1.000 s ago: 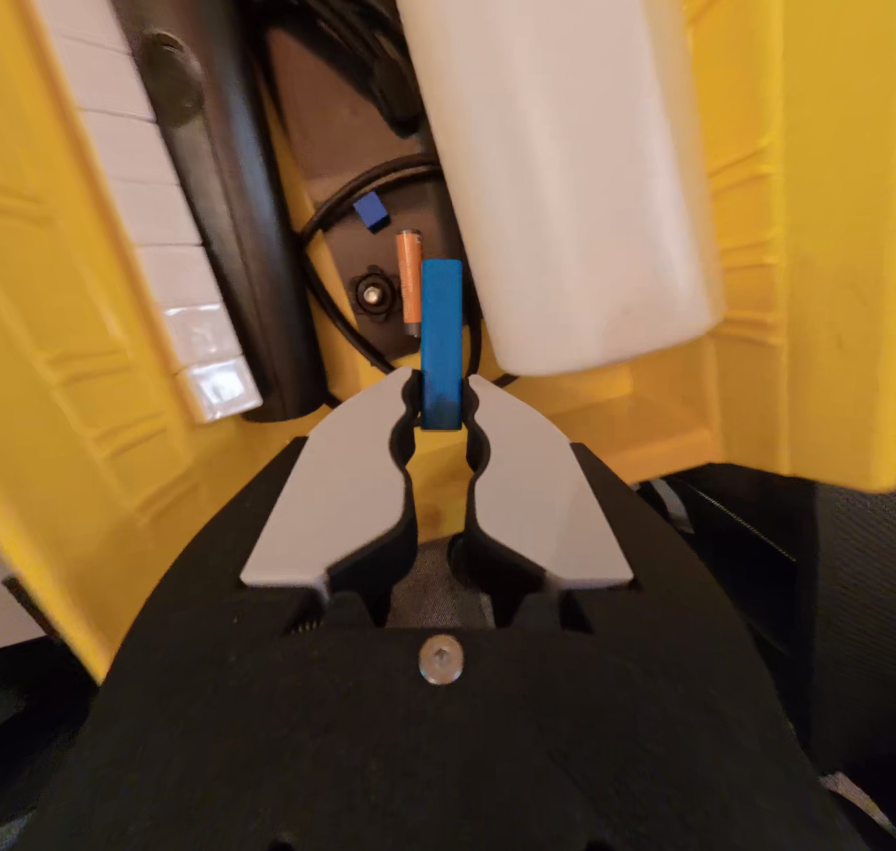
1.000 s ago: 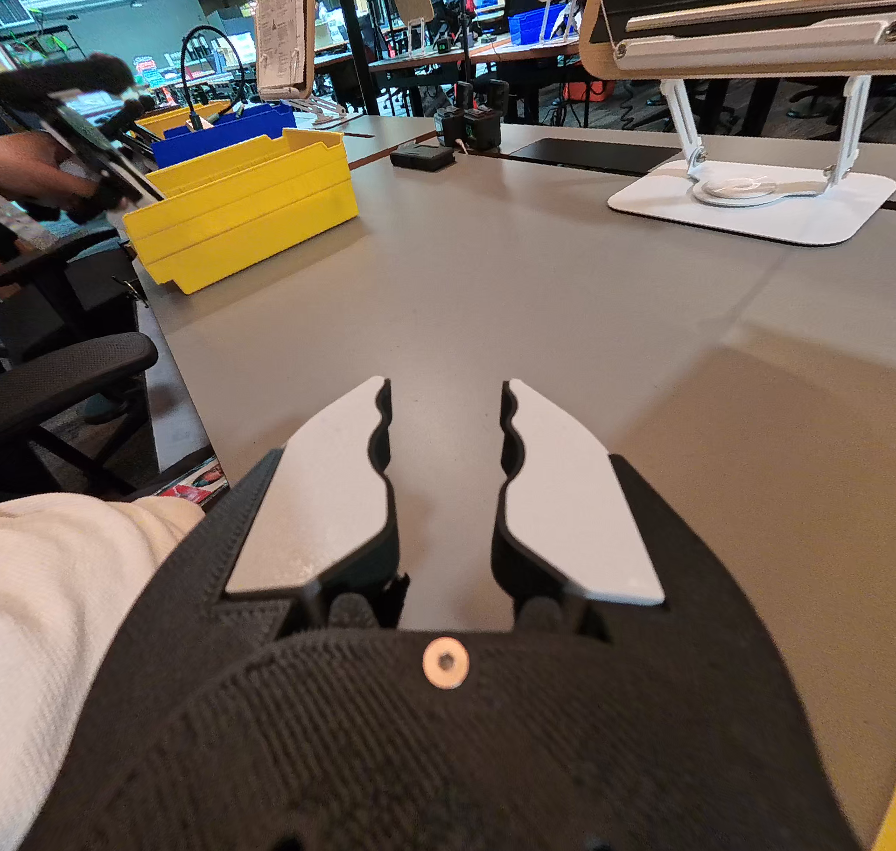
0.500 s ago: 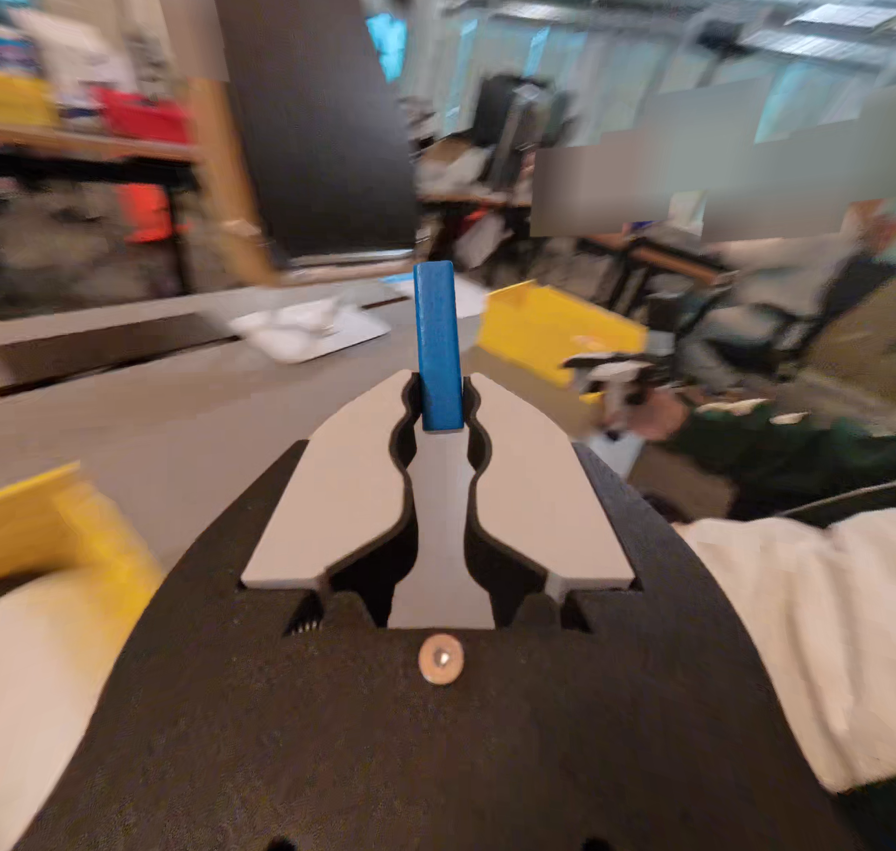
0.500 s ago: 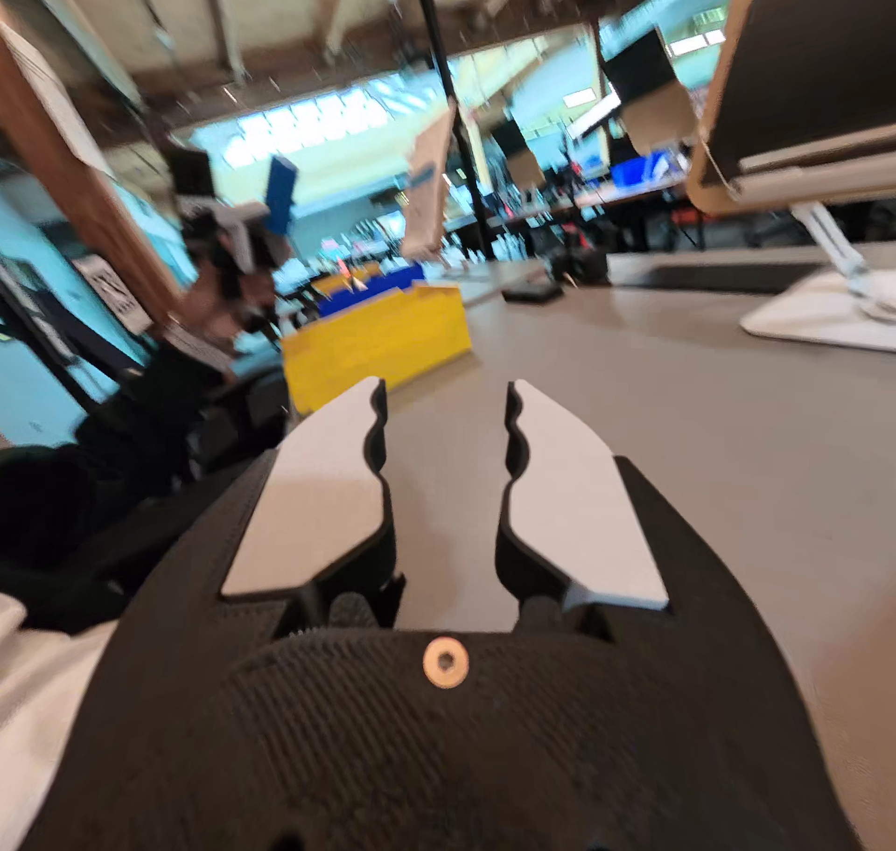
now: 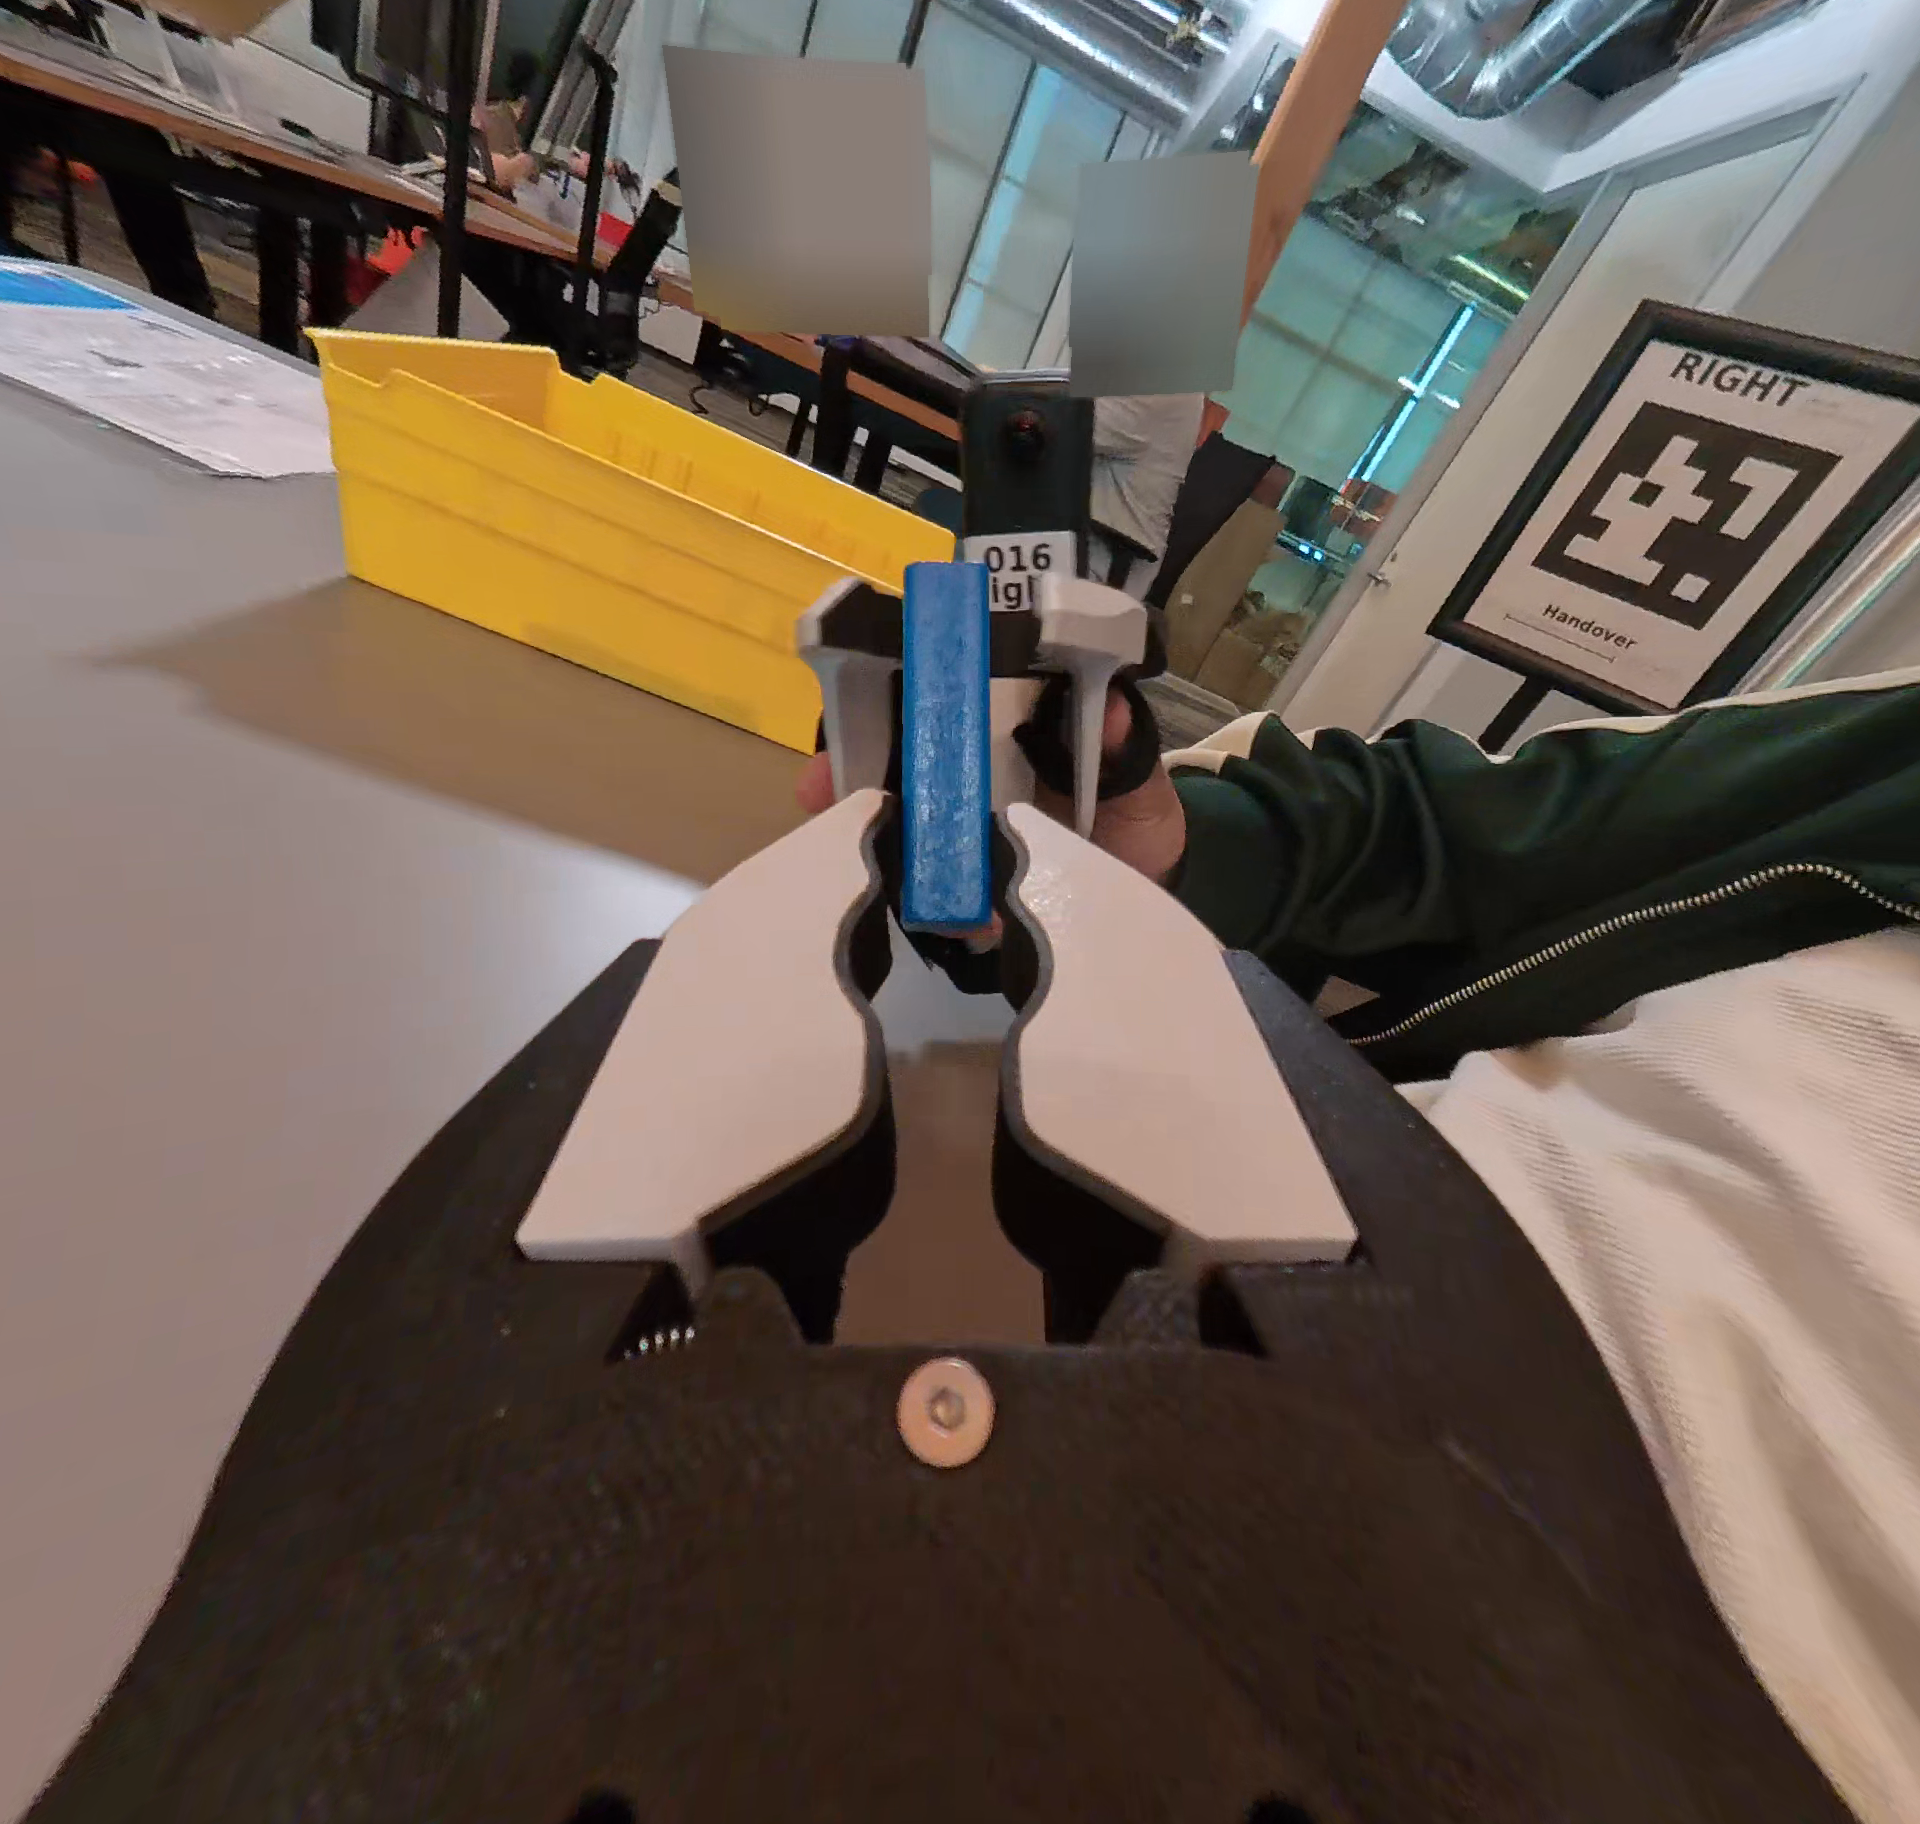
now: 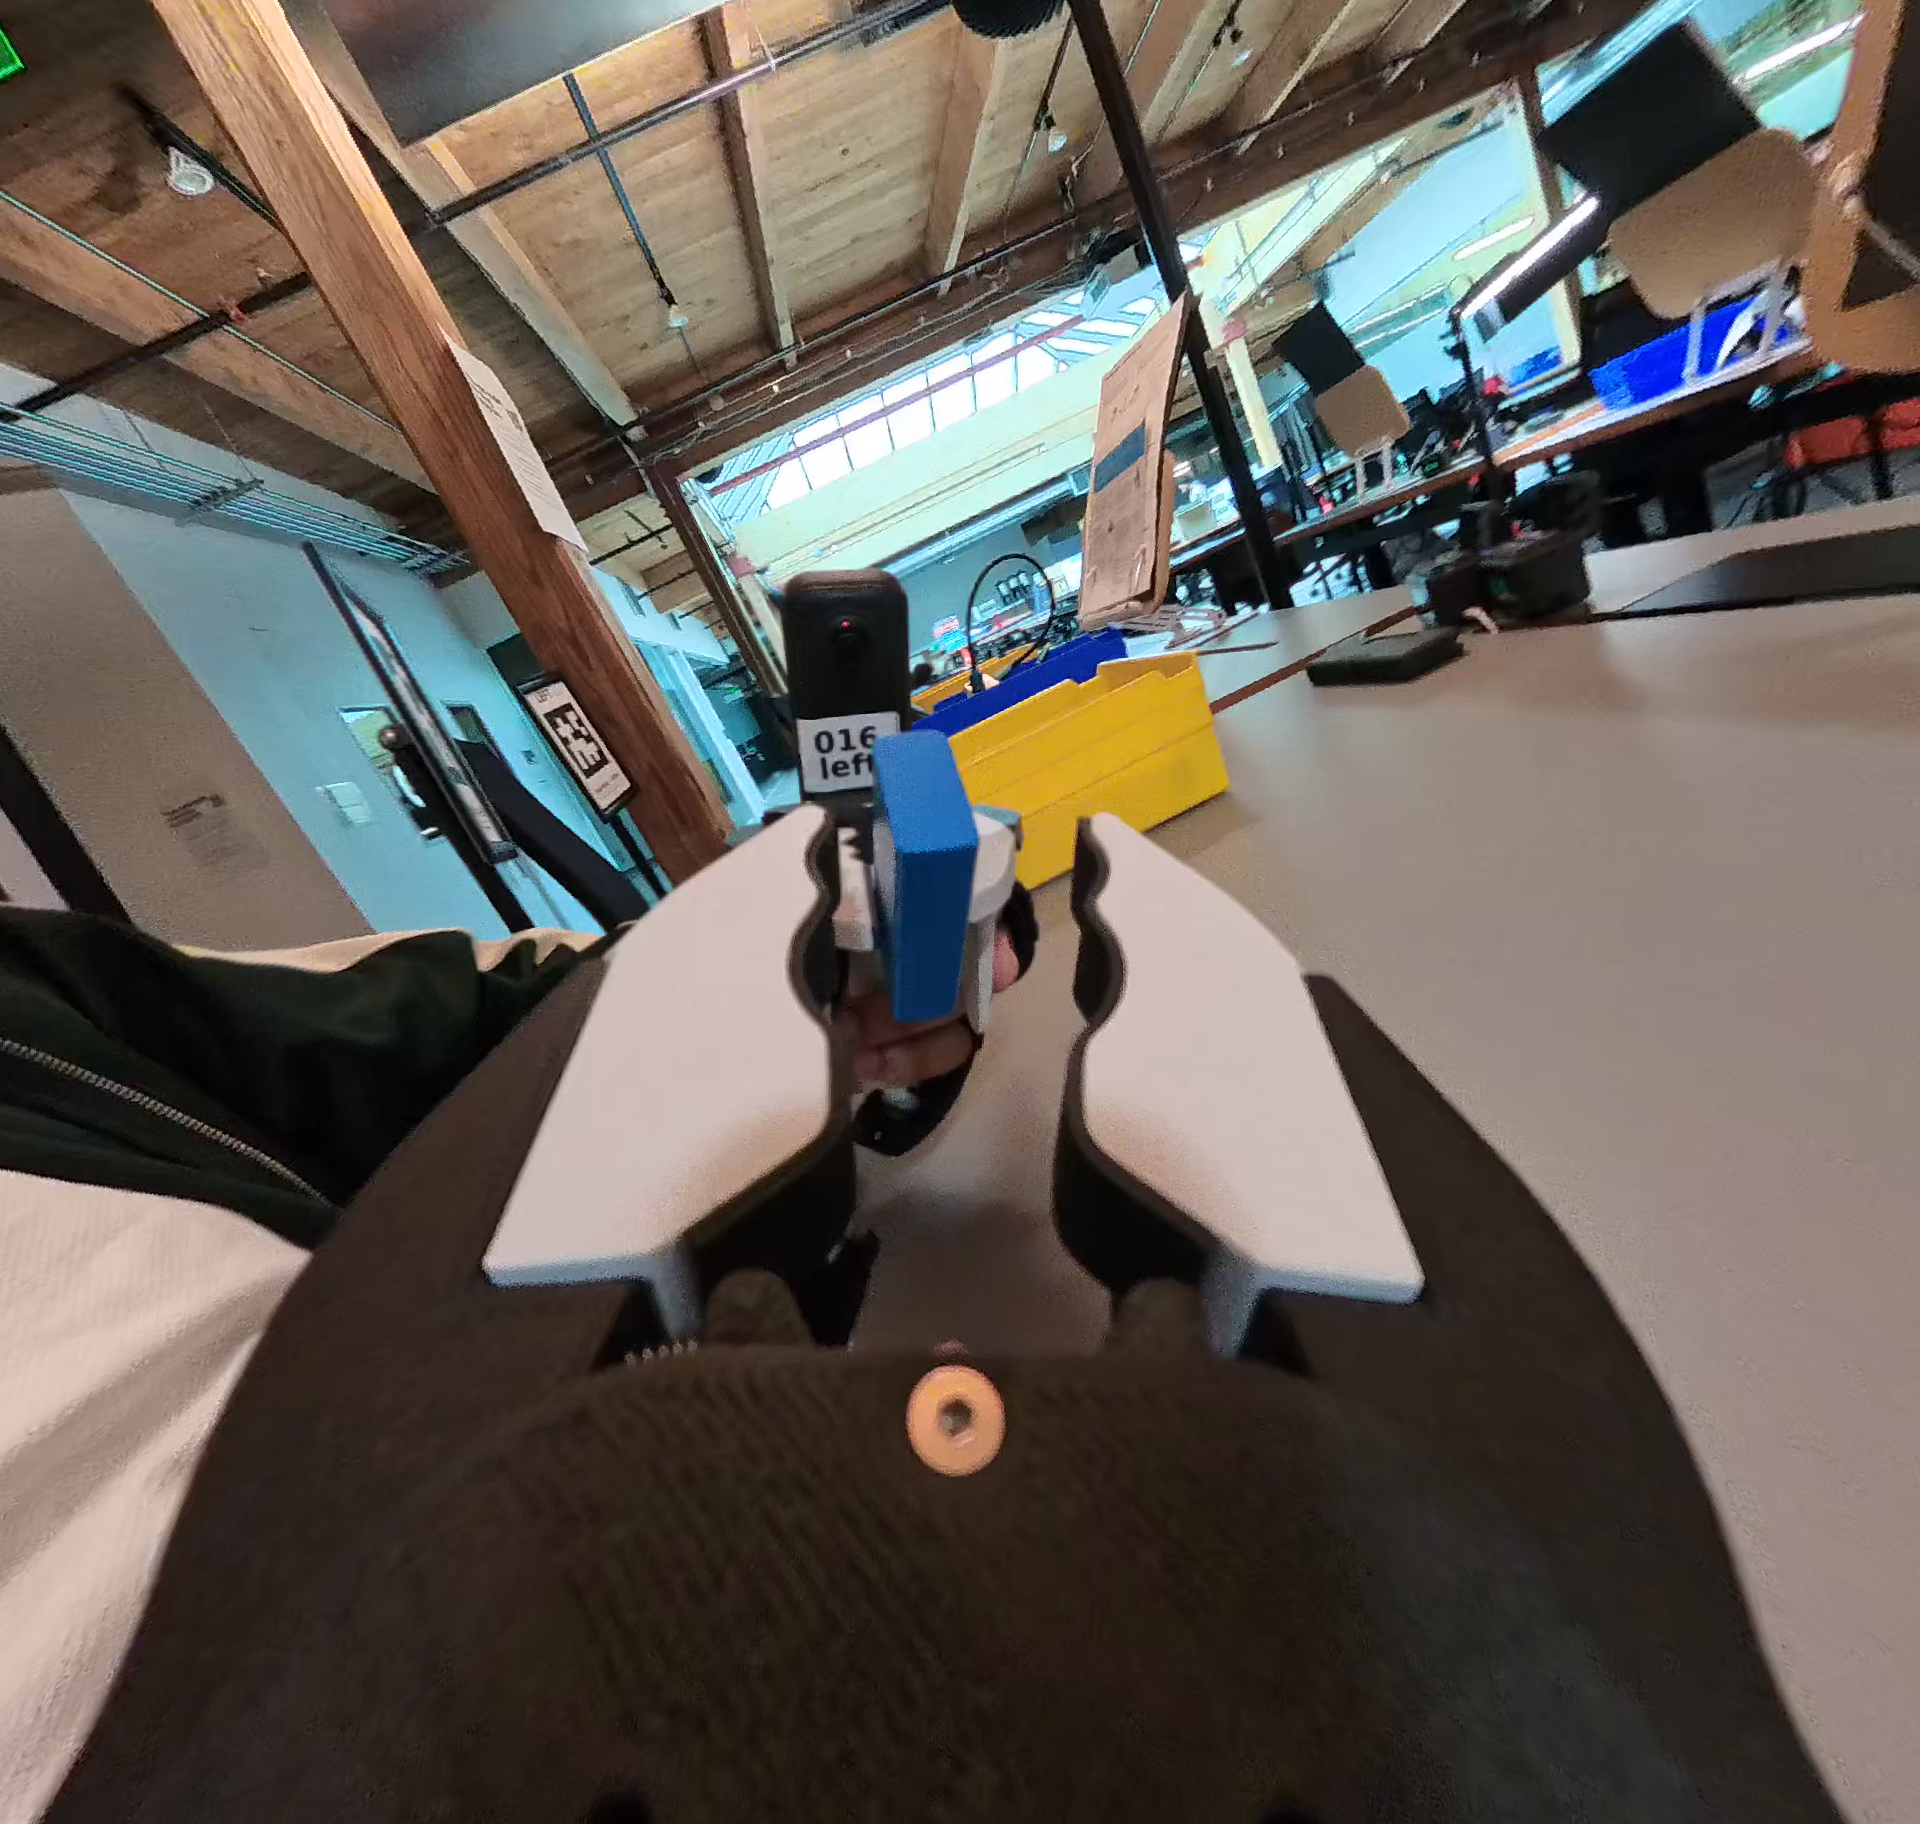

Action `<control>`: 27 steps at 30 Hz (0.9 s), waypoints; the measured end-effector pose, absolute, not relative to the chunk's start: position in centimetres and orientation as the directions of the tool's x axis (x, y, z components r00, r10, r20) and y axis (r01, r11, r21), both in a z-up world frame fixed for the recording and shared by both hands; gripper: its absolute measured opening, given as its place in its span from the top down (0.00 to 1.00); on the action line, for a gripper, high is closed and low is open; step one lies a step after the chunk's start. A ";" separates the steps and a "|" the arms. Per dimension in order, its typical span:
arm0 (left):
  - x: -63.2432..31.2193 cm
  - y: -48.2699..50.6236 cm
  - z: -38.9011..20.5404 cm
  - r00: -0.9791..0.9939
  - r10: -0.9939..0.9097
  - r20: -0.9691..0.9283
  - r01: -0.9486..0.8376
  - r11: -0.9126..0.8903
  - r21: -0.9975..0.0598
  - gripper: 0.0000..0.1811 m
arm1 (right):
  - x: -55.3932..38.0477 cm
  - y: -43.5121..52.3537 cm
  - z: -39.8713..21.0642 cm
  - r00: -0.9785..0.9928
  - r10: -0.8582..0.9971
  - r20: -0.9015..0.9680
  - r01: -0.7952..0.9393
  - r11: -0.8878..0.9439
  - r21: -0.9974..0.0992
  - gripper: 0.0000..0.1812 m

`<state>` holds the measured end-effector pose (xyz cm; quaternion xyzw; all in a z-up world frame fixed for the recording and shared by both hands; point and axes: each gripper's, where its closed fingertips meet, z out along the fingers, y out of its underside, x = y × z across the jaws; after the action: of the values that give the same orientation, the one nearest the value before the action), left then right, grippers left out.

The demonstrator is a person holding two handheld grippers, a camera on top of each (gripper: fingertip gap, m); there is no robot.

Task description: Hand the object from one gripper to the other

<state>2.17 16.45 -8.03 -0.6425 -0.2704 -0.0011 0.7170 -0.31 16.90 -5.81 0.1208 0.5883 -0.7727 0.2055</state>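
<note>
Left gripper [image 5: 943,875] pinches the blue block's [image 5: 945,756] lower end; right gripper [image 6: 951,875], fingers spread, faces it, not touching. Risk: releasing before the right closes drops the block onto the table [image 5: 260,839].

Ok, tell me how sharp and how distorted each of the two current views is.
Left wrist view: blue block and left claw are sharp; wide-angle bending curves the yellow bin; grey mosaic patches overlie the background. Right wrist view: right claw is crisp, the block is slightly soft, and the ceiling beams bow strongly.
</note>
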 end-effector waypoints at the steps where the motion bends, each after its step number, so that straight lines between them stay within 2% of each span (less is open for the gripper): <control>1: 2.3 16.3 -8.0 0.856 0.355 0.376 0.337 0.169 -0.926 0.92 | -0.1 16.6 -5.9 -0.880 -0.184 -0.438 0.472 -0.217 -0.855 0.76; 5: 2.8 15.9 -8.2 0.864 0.391 0.317 0.279 0.151 -0.948 0.92 | 1.3 15.9 -6.6 -0.895 -0.195 -0.402 0.432 -0.152 -0.889 0.90; 12: 2.9 16.9 -10.3 0.878 0.332 0.346 0.335 0.091 -0.938 0.91 | 1.5 15.9 -7.0 -0.952 -0.134 -0.274 0.287 -0.094 -0.953 0.91; 13: 2.9 17.1 -10.6 0.878 0.332 0.345 0.340 0.076 -0.937 0.90 | 1.5 16.0 -6.9 -0.953 -0.132 -0.272 0.285 -0.089 -0.954 0.91; 16: 2.6 17.2 -10.8 0.883 0.346 0.317 0.318 0.056 -0.946 0.75 | 0.9 16.5 -6.8 -0.950 -0.119 -0.287 0.298 -0.085 -0.951 0.91; 18: 2.4 16.9 -10.7 0.895 0.391 0.214 0.231 0.006 -0.973 0.68 | 0.6 16.8 -6.8 -0.938 -0.125 -0.324 0.335 -0.080 -0.939 0.91; 20: 2.1 16.5 -11.0 0.889 0.458 0.008 0.080 -0.138 -0.987 0.62 | 0.4 17.0 -6.9 -0.911 -0.152 -0.384 0.397 -0.067 -0.915 0.91; 23: 2.1 16.1 -11.2 0.809 0.470 -0.353 -0.172 -0.385 -0.907 0.54 | 0.4 17.0 -7.1 -0.849 -0.209 -0.485 0.505 -0.052 -0.862 0.91; 25: 2.5 16.3 -10.8 0.744 0.445 -0.498 -0.282 -0.467 -0.838 0.56 | 0.3 17.0 -7.1 -0.818 -0.226 -0.529 0.553 -0.053 -0.832 0.91; 27: 3.0 16.7 -10.5 0.712 0.432 -0.553 -0.327 -0.493 -0.806 0.60 | 0.2 17.1 -7.1 -0.805 -0.232 -0.546 0.572 -0.057 -0.818 0.91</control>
<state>2.96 16.66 -10.49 -0.7771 -0.0336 0.3777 0.5024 0.18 17.10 -7.08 0.1356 0.6263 -0.7142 0.2813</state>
